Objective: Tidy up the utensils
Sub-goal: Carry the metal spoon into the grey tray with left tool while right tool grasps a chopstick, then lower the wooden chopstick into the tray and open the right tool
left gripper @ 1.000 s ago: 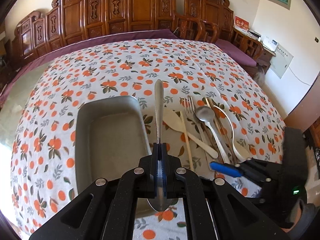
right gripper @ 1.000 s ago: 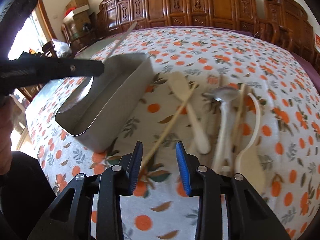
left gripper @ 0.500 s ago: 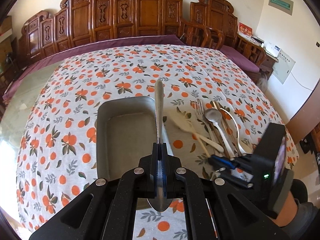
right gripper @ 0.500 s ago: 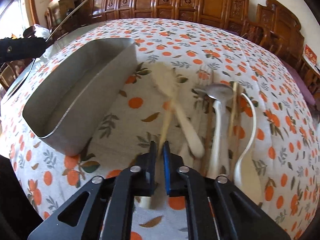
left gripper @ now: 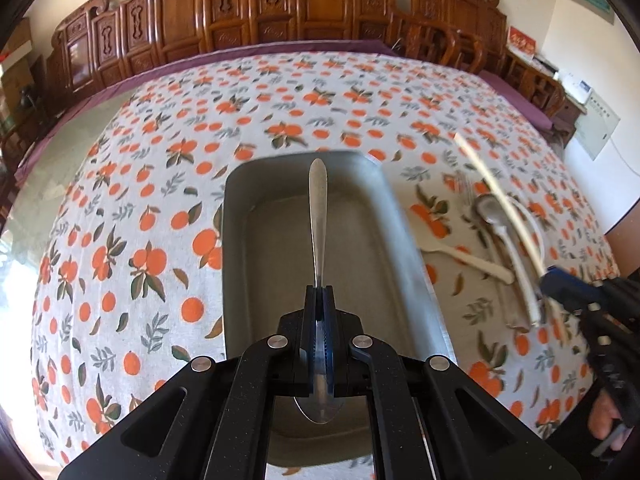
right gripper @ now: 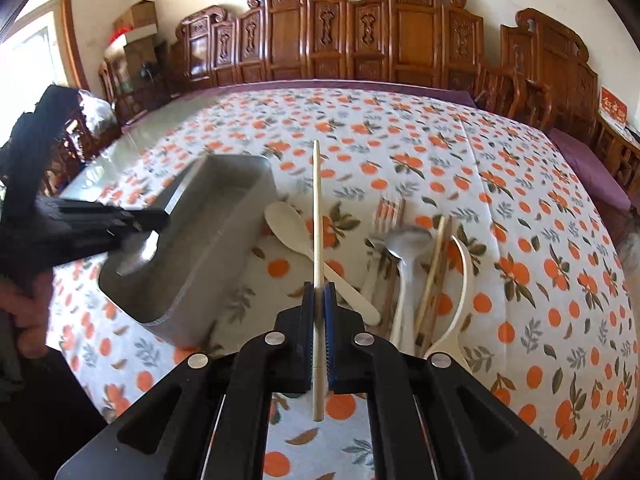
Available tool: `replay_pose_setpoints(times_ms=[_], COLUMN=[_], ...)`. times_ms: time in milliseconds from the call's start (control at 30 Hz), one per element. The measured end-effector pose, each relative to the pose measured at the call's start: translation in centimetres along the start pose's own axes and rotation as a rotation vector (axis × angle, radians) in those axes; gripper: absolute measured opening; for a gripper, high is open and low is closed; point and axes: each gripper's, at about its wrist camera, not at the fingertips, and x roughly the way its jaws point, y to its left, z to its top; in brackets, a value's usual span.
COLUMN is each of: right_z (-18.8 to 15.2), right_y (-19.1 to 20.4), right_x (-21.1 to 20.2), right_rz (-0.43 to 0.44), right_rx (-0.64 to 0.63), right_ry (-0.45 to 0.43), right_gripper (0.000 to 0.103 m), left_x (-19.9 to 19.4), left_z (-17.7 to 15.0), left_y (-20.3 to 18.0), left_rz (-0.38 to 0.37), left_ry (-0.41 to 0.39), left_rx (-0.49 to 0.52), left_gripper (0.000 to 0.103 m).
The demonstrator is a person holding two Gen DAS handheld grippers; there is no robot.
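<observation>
My left gripper (left gripper: 319, 292) is shut on a metal spoon (left gripper: 318, 216) and holds it over the grey metal tray (left gripper: 236, 240), handle pointing away. My right gripper (right gripper: 319, 292) is shut on a pale chopstick (right gripper: 316, 216), lifted above the cloth right of the tray (right gripper: 224, 256). The right gripper also shows at the right edge of the left wrist view (left gripper: 560, 284), the chopstick (left gripper: 492, 184) blurred. On the cloth lie a wooden spatula (right gripper: 304, 244), a fork (right gripper: 386, 216), a metal spoon (right gripper: 404, 248), brown chopsticks (right gripper: 434, 272) and a white spoon (right gripper: 460, 292).
The table carries an orange-print cloth (right gripper: 520, 208). Carved wooden chairs (right gripper: 360, 36) line its far side. A bare glass strip of table (left gripper: 80, 128) runs along the left. The left gripper and hand show at the left of the right wrist view (right gripper: 80, 224).
My right gripper closed on the pale chopstick and lifted it off the cloth. My left gripper carried the metal spoon leftward until it hangs over the tray.
</observation>
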Motion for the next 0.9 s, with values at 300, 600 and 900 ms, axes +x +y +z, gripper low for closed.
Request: replay_pose_setpoints(times_ms=[300,600,900], right_z=[0.9,1.3,2.7], right_y=[1.7,2.1,5.0], right_x=[-0.5,0.1,1.7], right_rz=[0.037,0.037,0.138], right_rx=[-0.031,-0.032,0.012], right_ry=[-0.006,0.01,0.048], right_gripper=[0.006,0.006,0.006], left_x=[2.1,2.3,-0.8], left_z=[-0.3,-0.1,0.0], left_y=[0.2,0.4,3.2], left_rz=[0.012,0.004,0.015], left_ry=[0.055,0.051,-0.036], left_rx=[0.008,0.004,-0.058], left_gripper=[0.002,0.002,0.002])
